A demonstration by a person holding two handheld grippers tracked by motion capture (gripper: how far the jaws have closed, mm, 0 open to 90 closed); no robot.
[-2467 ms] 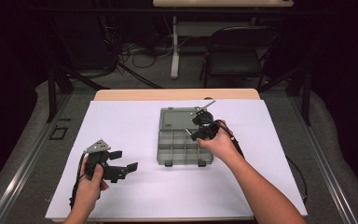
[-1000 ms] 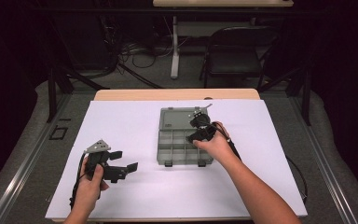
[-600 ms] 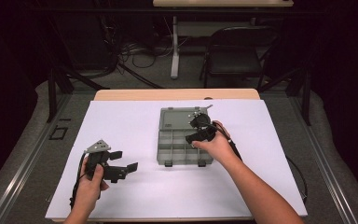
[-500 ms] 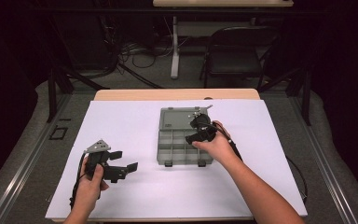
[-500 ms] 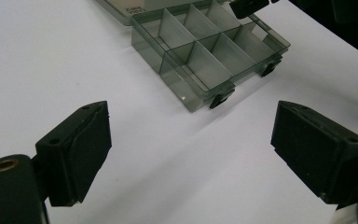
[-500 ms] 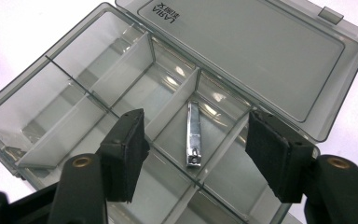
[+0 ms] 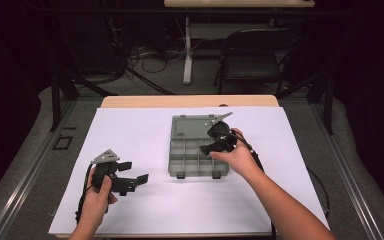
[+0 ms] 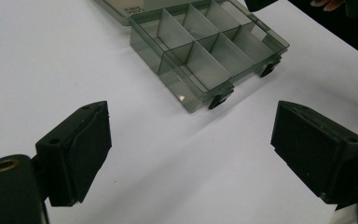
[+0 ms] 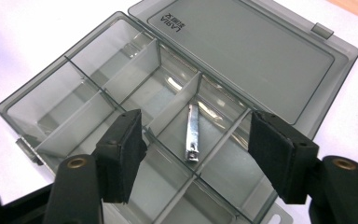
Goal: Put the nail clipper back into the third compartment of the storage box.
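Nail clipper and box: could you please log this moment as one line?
right gripper: just opened, above clipper | clipper: lying in box compartment | lid: open | left gripper: open, idle on sheet

Lettering on the box lid

The smoky grey transparent plastic compartment box (image 9: 135, 116) bears small upside-down print on its open lid (image 9: 256, 60), too blurred to read.

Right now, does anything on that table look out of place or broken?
Nothing stands out. The smoky transparent plastic organizer box lies open and intact, and a small silver metal nail clipper rests neatly inside one compartment.
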